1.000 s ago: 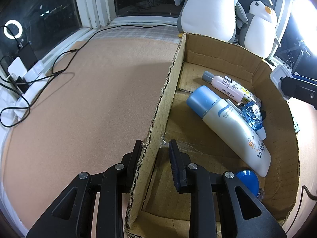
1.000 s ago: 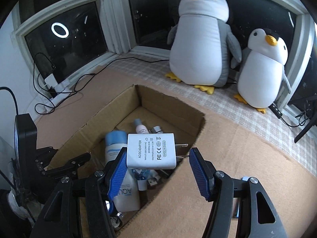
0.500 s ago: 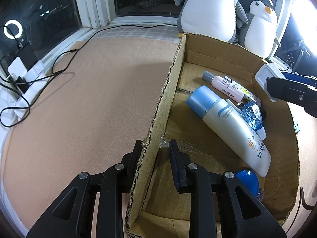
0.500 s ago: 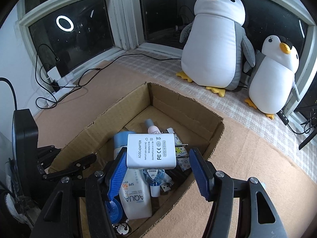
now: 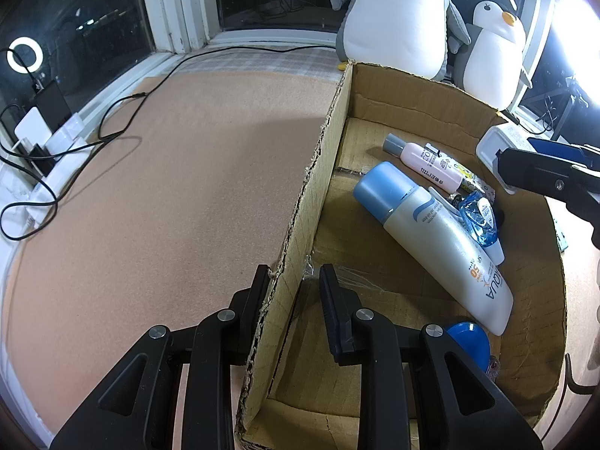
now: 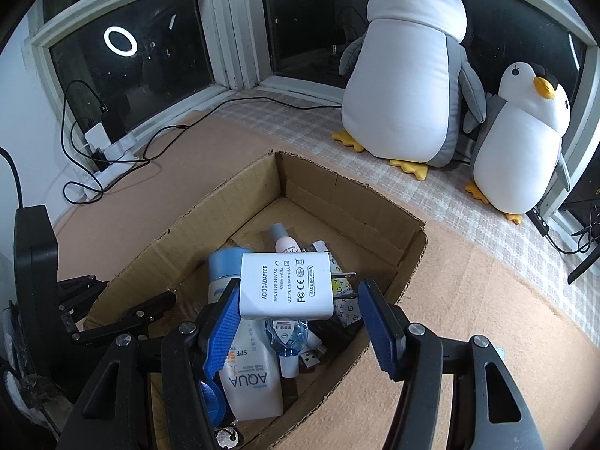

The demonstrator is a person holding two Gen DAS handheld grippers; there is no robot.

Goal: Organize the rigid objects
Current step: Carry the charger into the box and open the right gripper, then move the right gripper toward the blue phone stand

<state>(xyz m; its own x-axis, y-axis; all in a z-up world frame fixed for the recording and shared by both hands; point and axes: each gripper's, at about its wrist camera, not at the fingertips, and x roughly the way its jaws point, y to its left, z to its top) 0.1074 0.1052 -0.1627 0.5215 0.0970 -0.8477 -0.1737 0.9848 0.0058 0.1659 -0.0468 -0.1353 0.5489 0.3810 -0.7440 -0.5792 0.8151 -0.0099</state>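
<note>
A cardboard box (image 5: pixel 318 172) (image 6: pixel 337 191) stands on the tan mat. My left gripper (image 5: pixel 294 281) is shut on the box's left wall near its front corner. My right gripper (image 6: pixel 300 311) holds a white AC/DC adapter (image 6: pixel 287 285) above the box; its prongs point at the right finger. The adapter also shows in the left wrist view (image 5: pixel 495 142) above the box's right side. Inside lie a large Aqua bottle (image 5: pixel 431 236) (image 6: pixel 247 382), a small pink bottle (image 5: pixel 423 161), a blue clear packet (image 5: pixel 480 217) and a blue lid (image 5: pixel 468 341).
Two plush penguins, one large (image 6: pixel 408 75) and one small (image 6: pixel 521 142), stand behind the box by the window. Black cables and a power strip (image 5: pixel 41 138) (image 6: pixel 105 150) lie at the mat's left edge. A USB plug (image 6: pixel 311 356) lies in the box.
My right gripper has carried the adapter left and forward, from beside the box's right wall to above its contents. My left gripper has not moved.
</note>
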